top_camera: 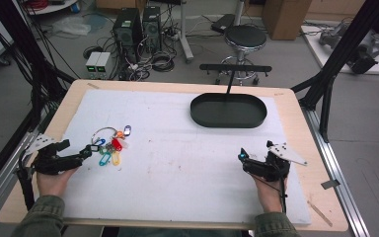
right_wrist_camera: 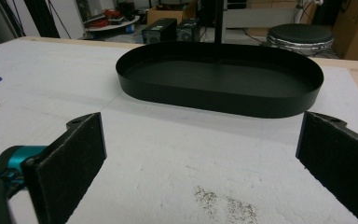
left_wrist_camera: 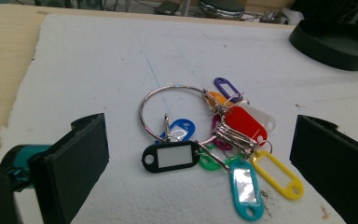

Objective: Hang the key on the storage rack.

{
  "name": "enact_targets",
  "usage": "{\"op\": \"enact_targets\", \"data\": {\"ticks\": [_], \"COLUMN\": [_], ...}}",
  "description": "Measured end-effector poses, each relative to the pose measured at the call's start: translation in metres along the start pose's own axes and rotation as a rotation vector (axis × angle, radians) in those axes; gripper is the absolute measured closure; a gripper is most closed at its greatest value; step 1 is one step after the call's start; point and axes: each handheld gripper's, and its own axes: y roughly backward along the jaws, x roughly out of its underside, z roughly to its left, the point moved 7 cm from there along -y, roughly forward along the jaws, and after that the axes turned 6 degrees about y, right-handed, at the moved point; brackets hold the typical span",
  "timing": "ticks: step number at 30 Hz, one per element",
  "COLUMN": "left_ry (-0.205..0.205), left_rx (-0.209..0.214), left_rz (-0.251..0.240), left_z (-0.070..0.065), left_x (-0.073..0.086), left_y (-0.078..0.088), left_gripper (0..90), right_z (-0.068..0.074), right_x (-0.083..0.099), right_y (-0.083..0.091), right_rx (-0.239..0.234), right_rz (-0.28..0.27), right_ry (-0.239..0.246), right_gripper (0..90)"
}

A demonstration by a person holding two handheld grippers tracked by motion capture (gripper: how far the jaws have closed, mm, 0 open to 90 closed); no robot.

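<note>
Keys on a ring (left_wrist_camera: 205, 135), well, a bundle of coloured tags really, are laid on the white sheet of the tabletop (top_camera: 187, 163) at about 9 o'clock in the high view. The left claw (top_camera: 86, 150) is held spread wide, with the bundle just ahead between its jaws, nothing pinched yet. Best results are probably had if the metal loop or the thick knot of clips is aimed for, not one floppy tag. The right claw (top_camera: 242, 157) is spread too and empty, at 4 o'clock, with the black oval tray (top_camera: 228, 110) lying at its 12.
</note>
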Motion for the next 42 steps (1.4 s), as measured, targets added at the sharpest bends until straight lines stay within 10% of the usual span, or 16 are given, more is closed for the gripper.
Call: {"op": "enact_targets", "data": {"ticks": [20, 42], "left_ry": [-0.102, -0.190], "left_rx": [0.036, 0.061], "left_rz": [0.102, 0.329], "left_z": [-0.023, -0.035], "left_x": [-0.010, -0.017], "left_y": [-0.020, -0.066], "left_gripper": [4.9, 4.9], "right_z": [-0.002, -0.003], "right_x": [-0.001, -0.001], "right_y": [-0.001, -0.003], "right_rx": [0.003, -0.013], "right_rz": [-0.008, -0.013], "right_ry": [-0.014, -0.037], "right_gripper": [0.5, 0.5]}}
